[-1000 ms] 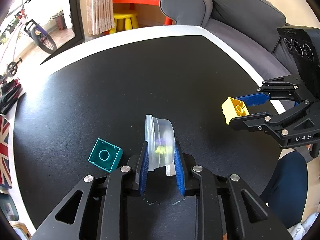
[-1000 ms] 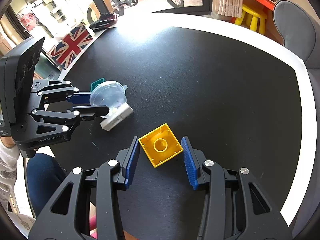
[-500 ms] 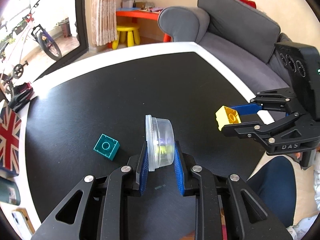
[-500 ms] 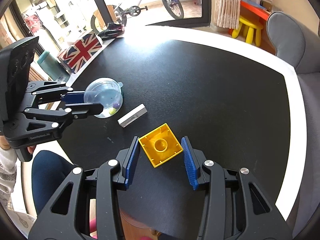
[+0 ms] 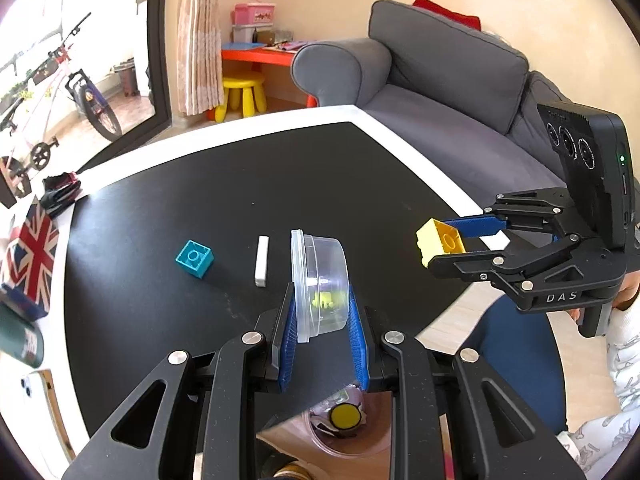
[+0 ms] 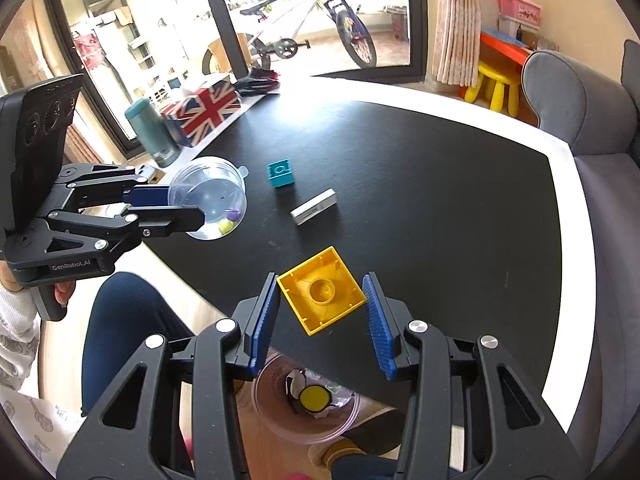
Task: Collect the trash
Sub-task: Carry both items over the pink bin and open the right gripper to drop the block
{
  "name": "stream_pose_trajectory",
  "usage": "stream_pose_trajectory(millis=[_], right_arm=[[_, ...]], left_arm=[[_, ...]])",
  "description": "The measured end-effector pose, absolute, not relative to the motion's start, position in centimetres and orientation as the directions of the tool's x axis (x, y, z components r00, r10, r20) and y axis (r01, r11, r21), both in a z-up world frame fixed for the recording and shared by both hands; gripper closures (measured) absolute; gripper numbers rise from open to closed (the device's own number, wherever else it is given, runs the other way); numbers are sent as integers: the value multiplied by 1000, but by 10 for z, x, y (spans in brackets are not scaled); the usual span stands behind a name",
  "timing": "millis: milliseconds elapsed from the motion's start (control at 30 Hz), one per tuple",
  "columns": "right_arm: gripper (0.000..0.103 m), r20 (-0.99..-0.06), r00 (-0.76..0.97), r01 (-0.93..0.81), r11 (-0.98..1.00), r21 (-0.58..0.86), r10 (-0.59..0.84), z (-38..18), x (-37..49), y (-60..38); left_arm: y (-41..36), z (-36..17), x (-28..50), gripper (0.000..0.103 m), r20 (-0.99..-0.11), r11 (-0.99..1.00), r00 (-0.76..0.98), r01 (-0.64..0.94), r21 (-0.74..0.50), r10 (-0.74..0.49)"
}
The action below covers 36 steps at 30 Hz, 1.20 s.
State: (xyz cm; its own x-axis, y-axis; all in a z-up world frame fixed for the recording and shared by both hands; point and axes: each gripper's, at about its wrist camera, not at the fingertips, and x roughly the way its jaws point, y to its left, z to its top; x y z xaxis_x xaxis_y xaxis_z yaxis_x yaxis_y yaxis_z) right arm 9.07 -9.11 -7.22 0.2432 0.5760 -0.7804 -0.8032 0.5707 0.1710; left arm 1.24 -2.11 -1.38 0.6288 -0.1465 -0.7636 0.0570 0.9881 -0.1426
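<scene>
My left gripper (image 5: 320, 328) is shut on a clear plastic cup (image 5: 320, 276) with small yellow bits inside, held above the near edge of the black table (image 5: 280, 184); it also shows in the right wrist view (image 6: 208, 200). My right gripper (image 6: 322, 312) is shut on a yellow toy brick (image 6: 322, 290), held above the table edge; the brick also shows in the left wrist view (image 5: 440, 242). A clear trash bowl (image 6: 306, 400) with scraps sits on the floor below both grippers. A teal brick (image 5: 194, 258) and a white stick (image 5: 261, 260) lie on the table.
A Union Jack box (image 6: 204, 114) and a teal bottle (image 6: 152, 132) stand at the table's left edge, with a phone (image 5: 36, 404) nearby. A grey sofa (image 5: 440, 92) is on the right. The person's knee (image 6: 128, 320) is below the table edge.
Both grippers rose and pulled back toward the near table edge with their loads. The white stick, earlier beside the cup, now lies free on the table. The floor bowl has come into view.
</scene>
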Motion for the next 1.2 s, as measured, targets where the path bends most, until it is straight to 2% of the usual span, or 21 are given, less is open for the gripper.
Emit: stream_pose_trajectory(millis=[300,1100,1167,1200], right_arm=[[60,-763,240,-799,569,196,600,-74,50,-115],[59,-812,159,-797,559,230,561,-125,-7,-136],[48,-812,167,-792,567,228,560,-125,-6,-137],[38,-810,172,-788,572,229,561,-125,-5,-138]], left_arm=[[-40,-24,-28,80,-756,983,632,51,-177,-169],[-70,-63,-78,80,-778,969,587,48,-244,-225],[-71,-63,-79,80,-777,968,587,50,-246,-228],[-72,-64,-79,80,-777,968,587,51,-245,-227]])
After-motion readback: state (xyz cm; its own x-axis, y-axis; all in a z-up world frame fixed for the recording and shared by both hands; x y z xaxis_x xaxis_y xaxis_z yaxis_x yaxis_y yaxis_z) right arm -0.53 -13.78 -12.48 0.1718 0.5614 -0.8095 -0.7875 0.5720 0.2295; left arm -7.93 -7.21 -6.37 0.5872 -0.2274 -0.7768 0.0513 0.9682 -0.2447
